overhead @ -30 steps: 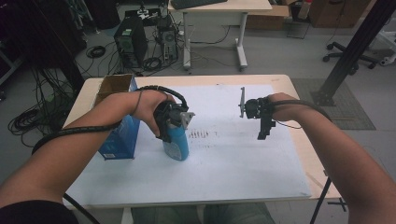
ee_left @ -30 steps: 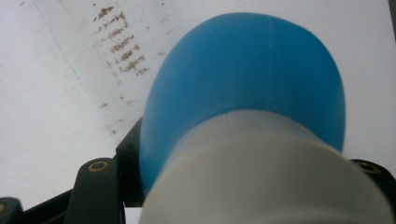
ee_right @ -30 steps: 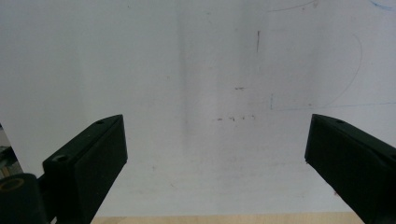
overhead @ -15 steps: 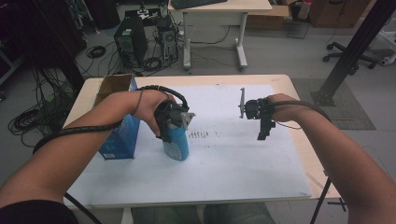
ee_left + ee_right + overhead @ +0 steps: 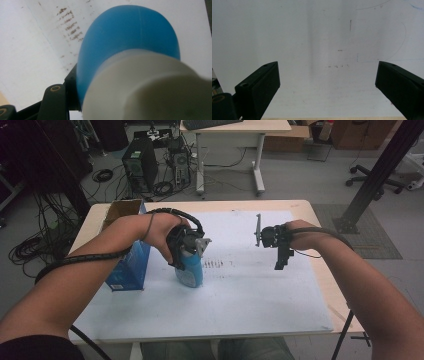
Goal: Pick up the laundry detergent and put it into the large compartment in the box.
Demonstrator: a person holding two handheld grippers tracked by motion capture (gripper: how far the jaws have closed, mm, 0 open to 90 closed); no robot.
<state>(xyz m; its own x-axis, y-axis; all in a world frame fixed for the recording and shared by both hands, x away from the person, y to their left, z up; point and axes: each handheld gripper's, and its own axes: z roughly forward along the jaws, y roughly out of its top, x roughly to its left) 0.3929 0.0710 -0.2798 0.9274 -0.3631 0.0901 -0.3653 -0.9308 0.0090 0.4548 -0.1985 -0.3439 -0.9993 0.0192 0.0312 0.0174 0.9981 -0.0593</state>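
Two tools are at work over one bench (image 5: 300, 320), which is covered by a single white sheet (image 5: 250, 290). The left tool (image 5: 186, 251) sits on top of one blue bottle (image 5: 190, 271) that stands upright on the sheet, left of the bench's middle. In the left gripper view the bottle's blue body and white cap (image 5: 140, 87) press close against the camera, with one black jaw beside the bottle at the lower left; the other jaw is hidden, so I cannot tell whether the left tool is clenched on it. Just left of the bottle stands one blue box (image 5: 131, 265), its top flaps open. The right tool (image 5: 281, 261) hangs above bare sheet, well apart from the bottle, jaws spread wide and grasping nothing. One patch of brown smudges (image 5: 214, 264) marks the sheet just right of the bottle.
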